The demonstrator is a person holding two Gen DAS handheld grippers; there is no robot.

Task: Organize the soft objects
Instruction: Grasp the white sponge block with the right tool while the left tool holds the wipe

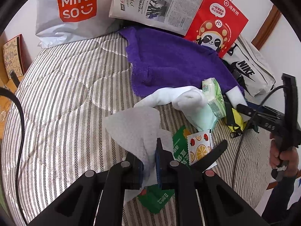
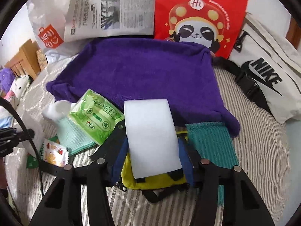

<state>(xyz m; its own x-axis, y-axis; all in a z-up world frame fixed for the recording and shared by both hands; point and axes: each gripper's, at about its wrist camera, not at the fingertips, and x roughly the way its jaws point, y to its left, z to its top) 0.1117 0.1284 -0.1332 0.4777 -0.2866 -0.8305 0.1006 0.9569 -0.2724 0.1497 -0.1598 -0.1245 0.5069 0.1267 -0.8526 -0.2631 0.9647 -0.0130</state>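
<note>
The left hand-held gripper, tilted steeply down, is clamped on a white cloth above the striped bed. The right hand-held gripper, equally steep, squeezes a white foam block at the purple towel. The sorting looks midway; next, each piece probably needs carrying to its pile.

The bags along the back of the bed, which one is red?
The paper bag with the cartoon panda, standing between the newspaper and the white Nike bag. The Miniso bag is pale grey-white with only a red logo.
</note>
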